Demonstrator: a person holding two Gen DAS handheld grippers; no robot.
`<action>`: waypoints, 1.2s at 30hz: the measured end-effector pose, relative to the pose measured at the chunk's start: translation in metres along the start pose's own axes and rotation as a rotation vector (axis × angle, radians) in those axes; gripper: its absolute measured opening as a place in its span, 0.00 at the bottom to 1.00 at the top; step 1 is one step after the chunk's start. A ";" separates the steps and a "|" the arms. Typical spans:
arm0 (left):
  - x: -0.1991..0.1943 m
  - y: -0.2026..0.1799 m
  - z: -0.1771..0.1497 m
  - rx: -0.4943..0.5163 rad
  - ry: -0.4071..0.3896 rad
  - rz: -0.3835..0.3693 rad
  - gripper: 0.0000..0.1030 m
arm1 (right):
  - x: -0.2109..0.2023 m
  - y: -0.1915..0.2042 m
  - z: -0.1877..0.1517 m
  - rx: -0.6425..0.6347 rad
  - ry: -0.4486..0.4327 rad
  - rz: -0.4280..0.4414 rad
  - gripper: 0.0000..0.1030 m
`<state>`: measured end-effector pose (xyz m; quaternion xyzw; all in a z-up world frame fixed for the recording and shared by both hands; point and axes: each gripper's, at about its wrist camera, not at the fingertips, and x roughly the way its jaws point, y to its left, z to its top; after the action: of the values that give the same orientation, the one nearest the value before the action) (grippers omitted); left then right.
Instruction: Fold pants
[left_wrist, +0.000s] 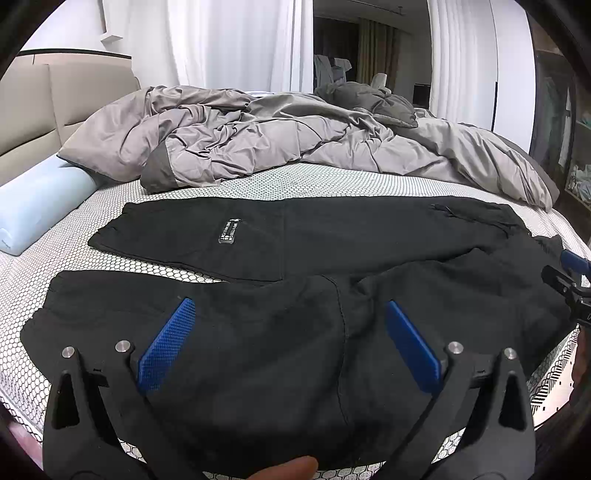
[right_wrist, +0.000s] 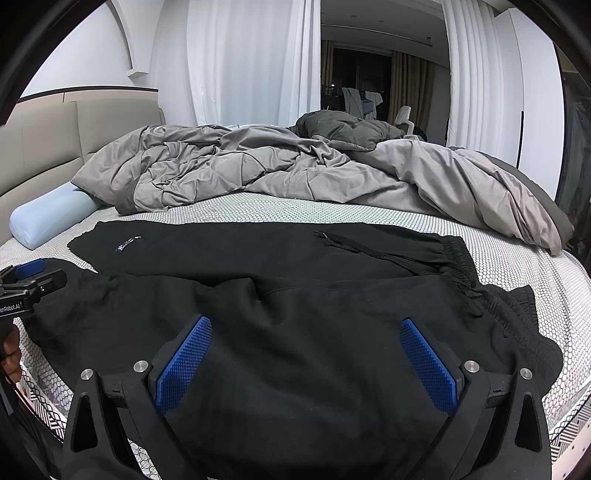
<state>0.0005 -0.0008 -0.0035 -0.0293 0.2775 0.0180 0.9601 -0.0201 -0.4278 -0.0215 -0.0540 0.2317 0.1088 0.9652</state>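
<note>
Black pants (left_wrist: 303, 251) lie spread across the bed, legs to the left and waistband with drawstring (right_wrist: 454, 258) to the right. The near leg lies under both grippers. My left gripper (left_wrist: 290, 314) is open and empty, its blue pads (left_wrist: 166, 347) spread wide just above the near leg's lower part. My right gripper (right_wrist: 306, 332) is open and empty, its pads (right_wrist: 428, 365) spread over the near leg's upper part close to the waistband. The right gripper shows at the right edge of the left wrist view (left_wrist: 569, 280), the left gripper at the left edge of the right wrist view (right_wrist: 26, 280).
The bed has a white honeycomb-patterned mattress cover (left_wrist: 332, 184). A rumpled grey duvet (left_wrist: 280, 136) fills the far half. A light blue bolster pillow (left_wrist: 37, 206) lies at the left by the beige headboard (left_wrist: 44, 103). The bed's near edge (right_wrist: 569, 421) is just below the grippers.
</note>
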 end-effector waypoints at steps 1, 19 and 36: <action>0.000 0.000 0.000 -0.001 0.000 0.000 0.99 | 0.000 0.000 0.000 0.000 0.000 0.001 1.00; 0.000 0.014 0.000 -0.052 0.012 0.002 0.99 | 0.006 -0.007 -0.003 0.019 0.035 -0.006 1.00; -0.040 0.181 -0.023 -0.345 0.045 0.199 0.99 | -0.013 -0.095 -0.012 0.223 0.055 -0.107 1.00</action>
<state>-0.0548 0.1775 -0.0101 -0.1663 0.2933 0.1597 0.9278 -0.0139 -0.5243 -0.0212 0.0385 0.2657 0.0293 0.9628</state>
